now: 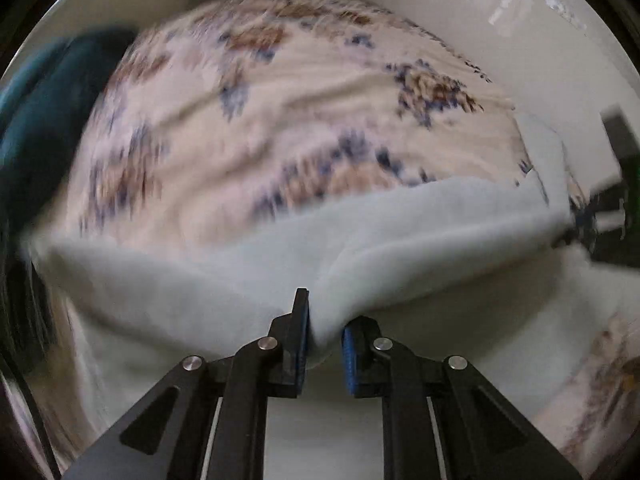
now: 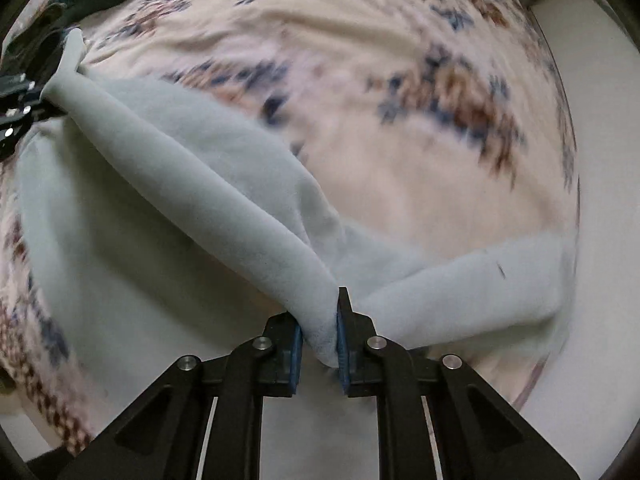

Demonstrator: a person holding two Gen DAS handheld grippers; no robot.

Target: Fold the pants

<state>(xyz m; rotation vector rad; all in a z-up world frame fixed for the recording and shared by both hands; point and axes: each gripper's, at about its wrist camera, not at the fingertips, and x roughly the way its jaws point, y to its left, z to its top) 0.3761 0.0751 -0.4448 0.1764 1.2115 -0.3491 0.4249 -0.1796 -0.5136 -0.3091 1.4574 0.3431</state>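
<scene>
floral bedding [image 1: 280, 92] in cream with brown and blue flowers covers the bed and fills most of both views, but it is smeared by motion blur, so the pattern is hard to read. white walls [image 1: 460, 28] stand behind the bed in the left wrist view, and a dark teal cloth [image 1: 44, 108] lies at the far left of the bed, cut by the round edge of the lens; i cannot tell what it is.

the pants [image 1: 400, 232] are pale blue-grey and fleecy. they lie across the near part of the bed, and one edge of them is lifted off the rest. the left claw [image 1: 326, 340] is closed on a fold of this edge, with the cloth pinched between its blue pads [image 1: 350, 360]. the lower layer of the pants goes under the claw and out of view at the bottom.

in the right wrist view the right claw [image 2: 320, 336] is also closed on the pants [image 2: 192, 184], pinching a thick rolled fold. this fold runs as a tight ridge up to the left, to the other claw [image 2: 24, 96], which shows only as dark parts at the frame edge. the pants spread flat on the bedding [image 2: 420, 120] on both sides of the ridge. legs and waistband cannot be told apart, because the cloth is bunched and blurred.
</scene>
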